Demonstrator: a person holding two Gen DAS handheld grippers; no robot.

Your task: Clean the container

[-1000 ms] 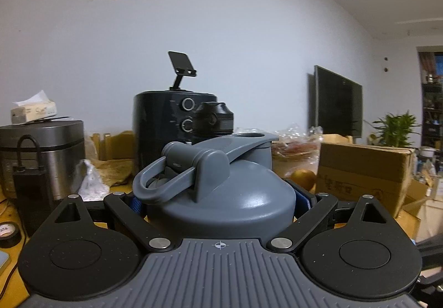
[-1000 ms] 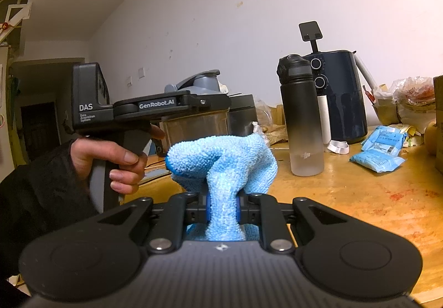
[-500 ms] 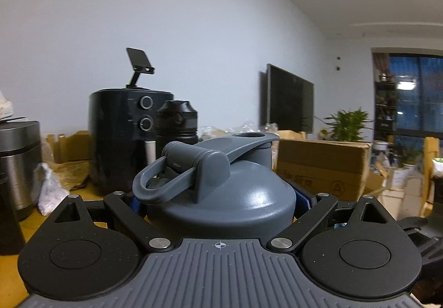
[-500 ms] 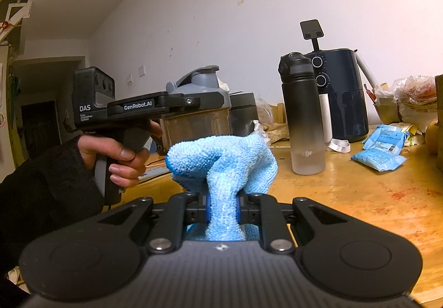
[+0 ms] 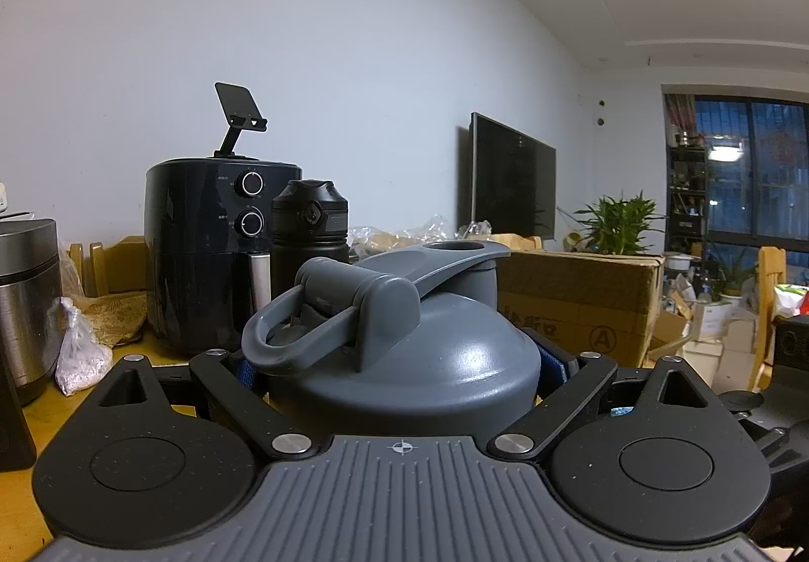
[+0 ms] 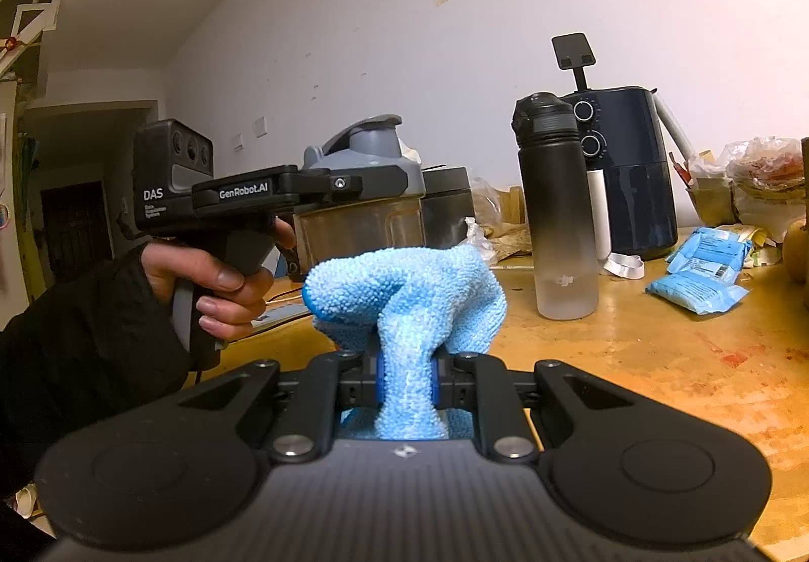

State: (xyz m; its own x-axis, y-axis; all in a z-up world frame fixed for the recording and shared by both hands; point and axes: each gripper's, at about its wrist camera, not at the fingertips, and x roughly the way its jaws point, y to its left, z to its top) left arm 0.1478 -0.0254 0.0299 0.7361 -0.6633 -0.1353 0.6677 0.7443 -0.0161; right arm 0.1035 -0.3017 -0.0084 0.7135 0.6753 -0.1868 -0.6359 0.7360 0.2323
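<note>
A container with a grey flip-top lid (image 5: 455, 349) and a clear, cloudy body (image 6: 359, 228) is held up above the wooden table (image 6: 657, 360). My left gripper (image 5: 399, 375) is shut on it just under the lid, one blue pad on each side. A hand (image 6: 217, 279) in a black sleeve holds that gripper at the left of the right wrist view. My right gripper (image 6: 404, 375) is shut on a bunched light-blue microfibre cloth (image 6: 404, 294). The cloth stands in front of and below the container, apart from it.
A black water bottle (image 6: 556, 208) and a dark air fryer (image 6: 627, 168) stand at the back of the table. Blue packets (image 6: 698, 289) lie to the right. A steel cooker (image 5: 25, 299), a cardboard box (image 5: 581, 304) and a wall television (image 5: 510, 183) surround the container.
The left gripper has swung to the right with the container, so the air fryer slid left and a window came into its view. The right gripper and cloth have stayed put.
</note>
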